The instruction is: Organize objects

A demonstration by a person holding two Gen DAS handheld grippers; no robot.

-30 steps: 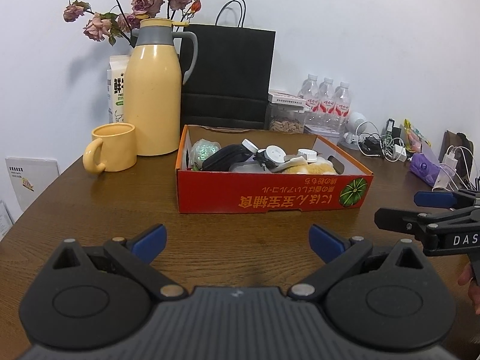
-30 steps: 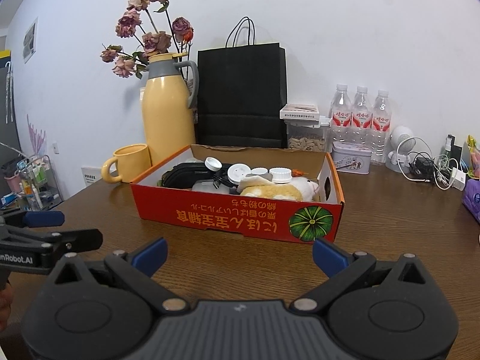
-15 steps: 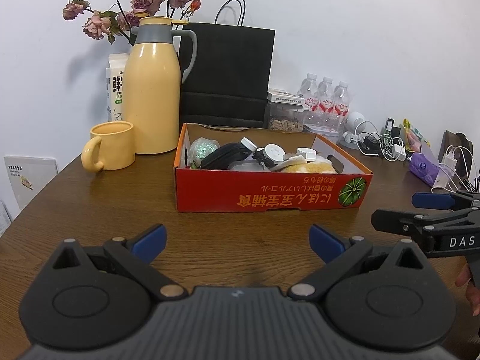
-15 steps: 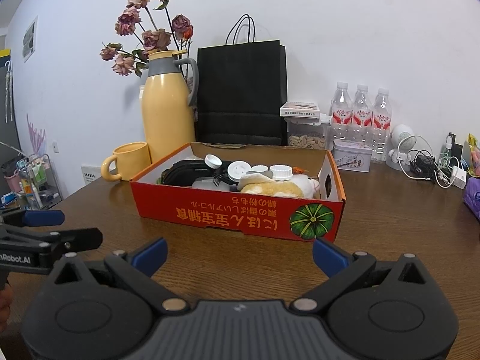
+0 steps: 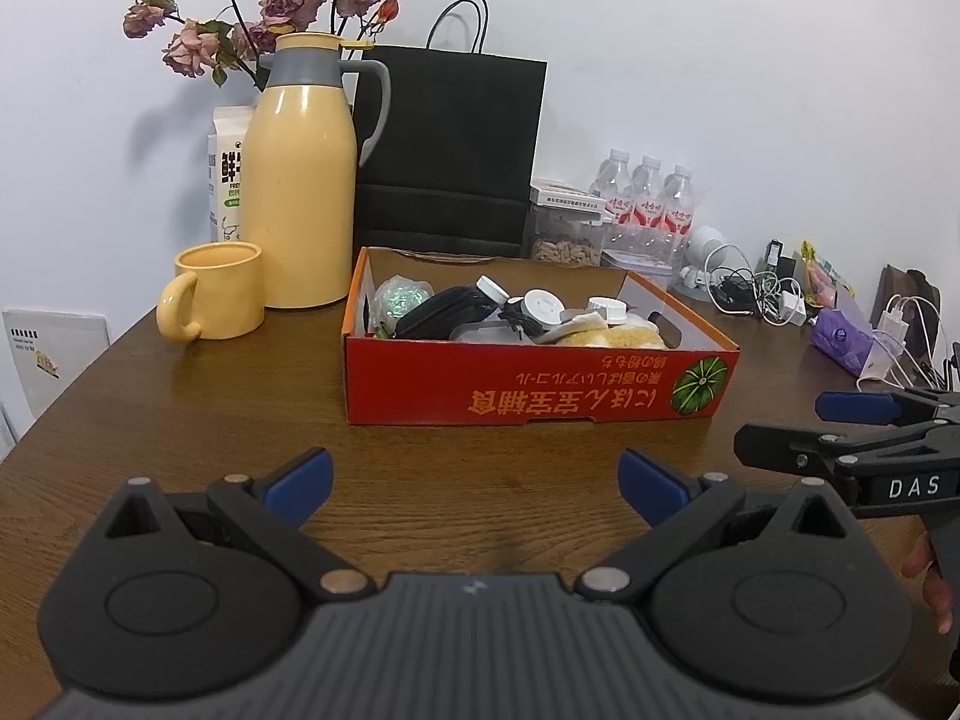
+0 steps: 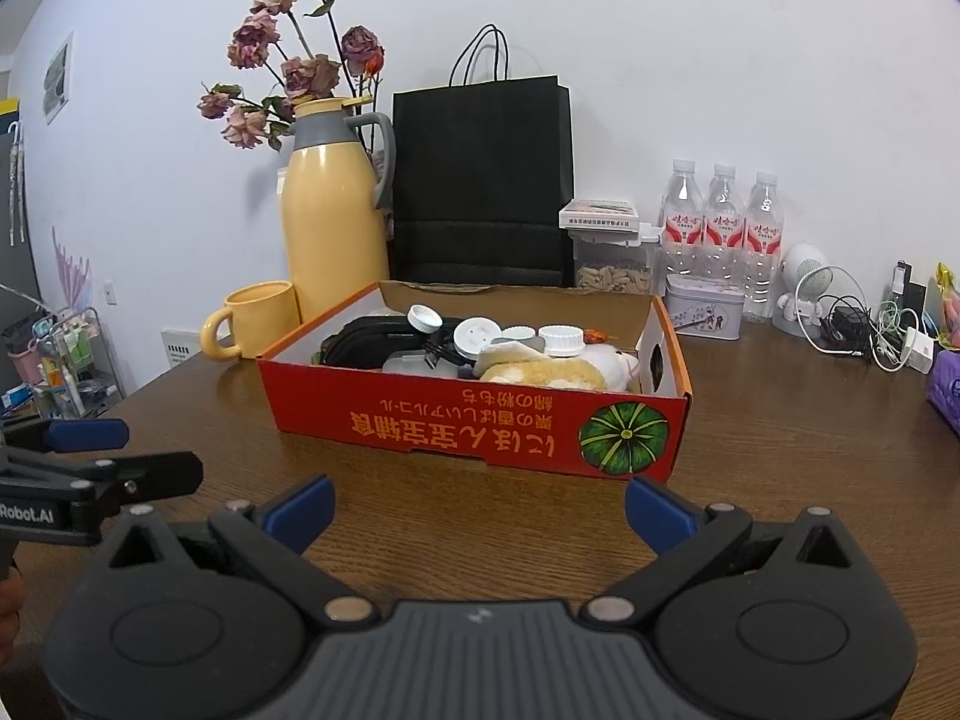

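Brown wood runs under everything here, a table [image 5: 180, 420] with its far edge against the white wall, and going left to right along that far edge stand a yellow mug [image 5: 216, 291], a yellow thermos jug [image 5: 300, 204], a black paper bag [image 5: 450, 150] and three water bottles [image 5: 651, 198]. In front of the bag, about mid-table, sits the red cardboard box [image 5: 540, 387], its long axis running left to right, roughly parallel to the near edge, the printed long side facing the grippers with its lettering upside down and the pumpkin picture at its right end. Inside lie a black pouch [image 5: 444, 315], white-capped bottles [image 6: 561, 341] and a plush toy [image 6: 540, 372], heaped rather than sorted. The left gripper [image 5: 474, 483] hangs low over the near part of the table, fingers spread wide and holding nothing; the right gripper [image 6: 477, 507] beside it is likewise wide apart and empty. That fits either a box about to be dealt with or one already filled, and I cannot say which. Whatever gets handled, I'd judge it wise to come in over the box's low front wall, take one item at a time, and steady the light cardboard with the other gripper so it doesn't slide.
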